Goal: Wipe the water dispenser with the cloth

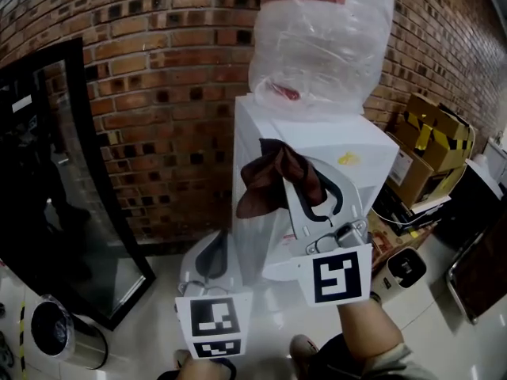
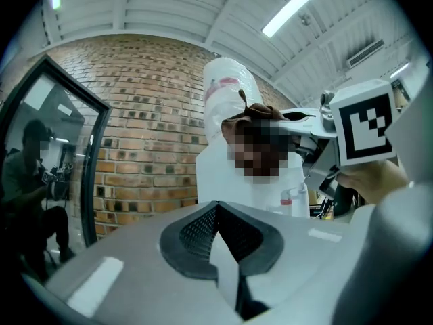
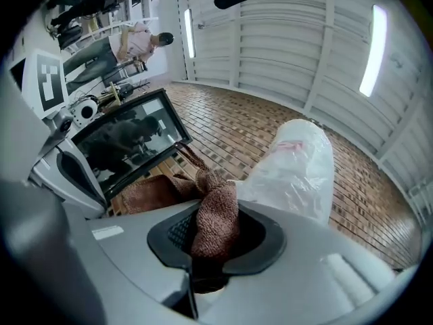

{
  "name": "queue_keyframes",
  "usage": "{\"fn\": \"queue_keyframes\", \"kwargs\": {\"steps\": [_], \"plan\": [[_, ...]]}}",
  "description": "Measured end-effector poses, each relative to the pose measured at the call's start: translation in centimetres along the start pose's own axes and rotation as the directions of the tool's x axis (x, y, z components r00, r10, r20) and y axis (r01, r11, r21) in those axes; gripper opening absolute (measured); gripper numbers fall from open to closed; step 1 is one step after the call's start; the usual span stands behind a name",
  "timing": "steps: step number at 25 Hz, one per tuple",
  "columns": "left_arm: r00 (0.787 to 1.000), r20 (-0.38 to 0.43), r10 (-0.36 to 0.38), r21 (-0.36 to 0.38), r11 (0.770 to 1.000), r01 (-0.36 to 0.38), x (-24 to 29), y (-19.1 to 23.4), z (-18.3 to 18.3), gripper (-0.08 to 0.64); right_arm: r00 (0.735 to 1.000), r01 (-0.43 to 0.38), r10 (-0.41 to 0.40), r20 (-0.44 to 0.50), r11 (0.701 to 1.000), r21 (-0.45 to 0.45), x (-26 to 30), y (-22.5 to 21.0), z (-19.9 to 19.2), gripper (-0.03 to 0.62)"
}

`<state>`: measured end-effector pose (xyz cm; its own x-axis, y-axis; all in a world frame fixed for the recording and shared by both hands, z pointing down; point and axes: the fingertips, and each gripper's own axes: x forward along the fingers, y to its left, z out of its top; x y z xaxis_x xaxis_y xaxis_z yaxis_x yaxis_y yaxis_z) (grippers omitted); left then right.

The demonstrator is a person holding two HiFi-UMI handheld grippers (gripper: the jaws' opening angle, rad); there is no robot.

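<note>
**A:** What crowds the water dispenser (image 1: pixel 257 125)?

**B:** A red brick wall (image 1: pixel 158 70) runs just behind it. At the left, a black-framed glass panel (image 1: pixel 55 180) stands against that wall, with a round metal bin (image 1: pixel 59 331) on the floor near its foot. At the right, cardboard boxes (image 1: pixel 432 145) taped in yellow and black are stacked near its side, and black cables (image 1: pixel 400 212) trail beneath them.

**A:** Any room to move?

**B:** The glossy pale floor (image 1: pixel 150 291) in front and to the left lies open. The right flank is hemmed in by the boxes.

**A:** And on top?

**B:** A big bottle (image 1: pixel 317 38) wrapped in crinkled clear plastic sits on the boxy white cabinet.

**A:** Where is the cloth?

**B:** The brown terry cloth (image 1: pixel 269 176) is in the right gripper (image 1: pixel 305 192), whose jaws are clamped on a bunched fold. The rest hangs in loose folds across the cabinet's upper front corner. Whether it presses on the panel I can't tell.

**A:** And the other tongs?

**B:** The left gripper (image 1: pixel 212 256) sits low beside the cabinet's left side. Its ribbed dark pads are closed together with nothing between them.
</note>
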<state>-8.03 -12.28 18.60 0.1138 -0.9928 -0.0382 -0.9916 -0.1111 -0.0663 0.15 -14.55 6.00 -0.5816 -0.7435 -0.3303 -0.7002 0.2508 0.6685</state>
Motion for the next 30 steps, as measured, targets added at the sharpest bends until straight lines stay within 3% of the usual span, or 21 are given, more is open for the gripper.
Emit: {"fn": "queue_keyframes", "kwargs": {"steps": [7, 13, 19, 25, 30], "plan": [[0.997, 0.025, -0.071, 0.026, 0.997, 0.070, 1.2, -4.4, 0.7, 0.000, 0.991, 0.123, -0.114, -0.072, 0.985, 0.124, -2.1, -5.0, -4.0, 0.087], [0.990, 0.046, -0.137, 0.031, 0.990, 0.135, 1.6, -8.0, 1.5, 0.000, 0.973, 0.199, -0.183, -0.142, 0.973, 0.113, -3.9, -9.1, -7.8, 0.087], [0.984, 0.021, -0.179, 0.047, 0.983, 0.177, 1.5, -10.6, 0.6, 0.000, 0.936, 0.284, -0.254, -0.244, 0.954, 0.094, -6.1, -13.4, -12.1, 0.087], [0.977, -0.012, -0.214, 0.046, 0.976, 0.215, 1.8, -12.9, -0.6, 0.000, 0.907, 0.330, -0.277, -0.316, 0.935, 0.127, -7.7, -16.3, -15.9, 0.087], [0.974, -0.029, -0.223, 0.049, 0.973, 0.224, 1.8, -13.9, -1.1, 0.000, 0.857, 0.409, -0.325, -0.399, 0.902, 0.142, -9.1, -19.1, -19.1, 0.086]]}}
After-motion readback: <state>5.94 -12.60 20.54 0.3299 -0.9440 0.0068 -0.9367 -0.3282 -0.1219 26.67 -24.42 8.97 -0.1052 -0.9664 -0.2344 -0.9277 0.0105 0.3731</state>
